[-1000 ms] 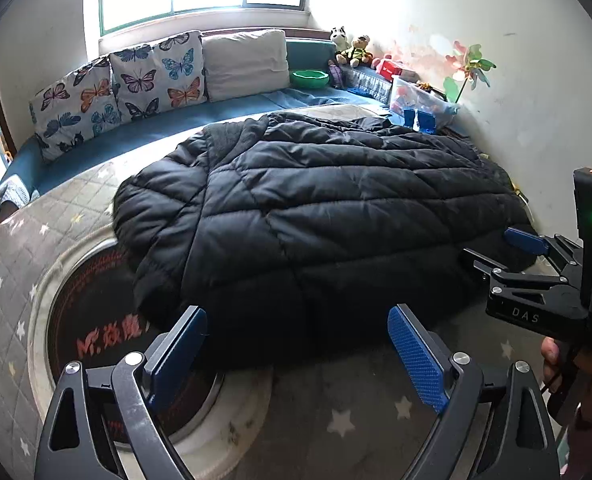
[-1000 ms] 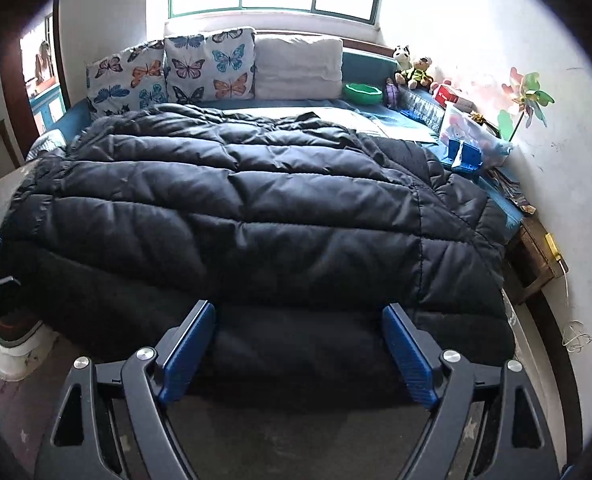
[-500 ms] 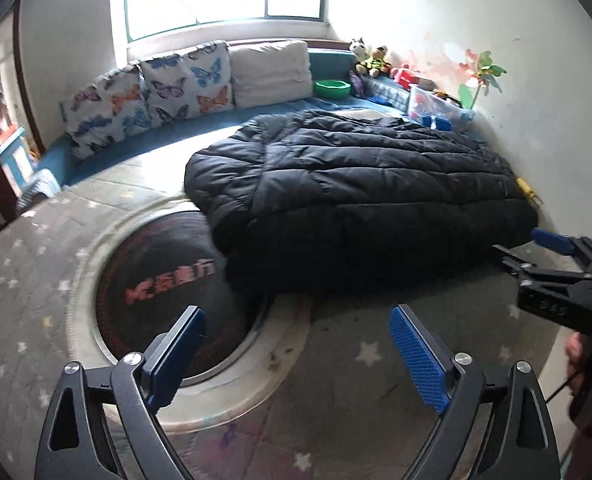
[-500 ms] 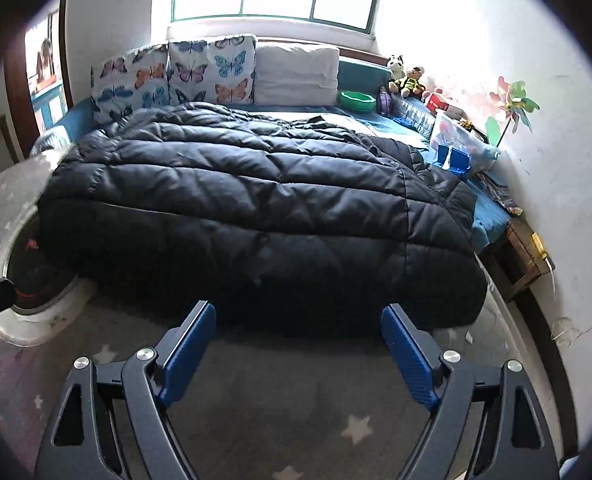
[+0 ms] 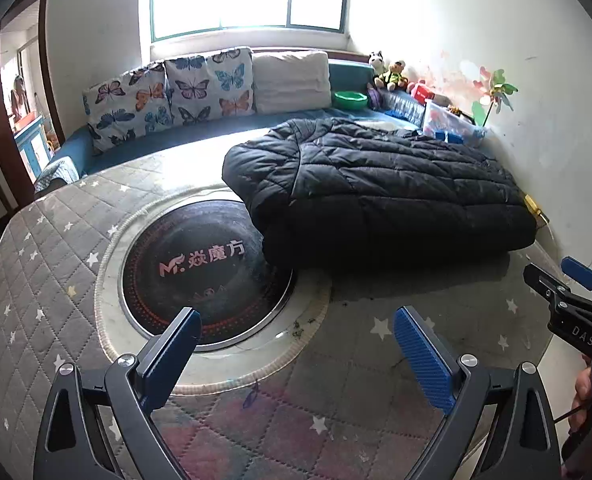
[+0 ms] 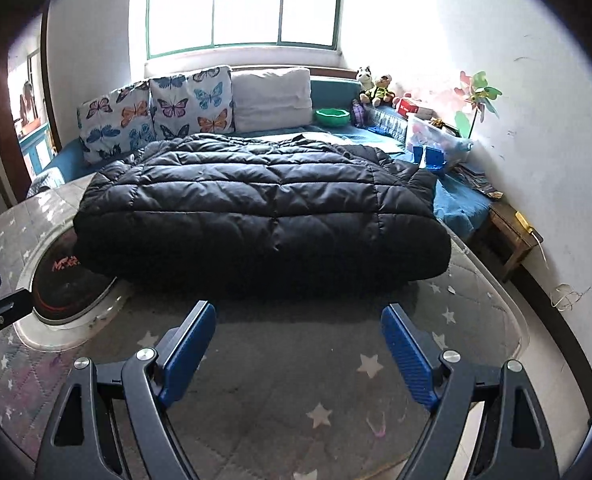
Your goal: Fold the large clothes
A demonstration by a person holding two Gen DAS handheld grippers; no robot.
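The black quilted puffer coat (image 6: 262,216) lies folded into a thick rectangular bundle on the grey star-patterned quilted mat (image 6: 304,364), straight ahead of the right tongs (image 6: 298,350) and well apart from their fingertips; in the left wrist view the coat (image 5: 376,188) sits ahead and to the right of the left tongs (image 5: 294,354). Both tongs hang wide open with nothing between their blue-padded fingers, bare mat showing in each gap. One round black disc with pink lettering (image 5: 204,268), ringed in white, lies directly ahead of the left tongs, and the coat's near left corner overlaps its rim. Beyond the coat, along the blue bench (image 5: 144,146) under the window, stand two butterfly-print cushions (image 6: 156,110) and one plain white cushion (image 6: 272,98). Further right of these are one green bowl (image 6: 332,117), two small plush toys (image 6: 374,84), one clear plastic box (image 6: 436,134) and one paper pinwheel (image 6: 476,98) by the white wall. Nothing lies between either pair of tongs and the coat.
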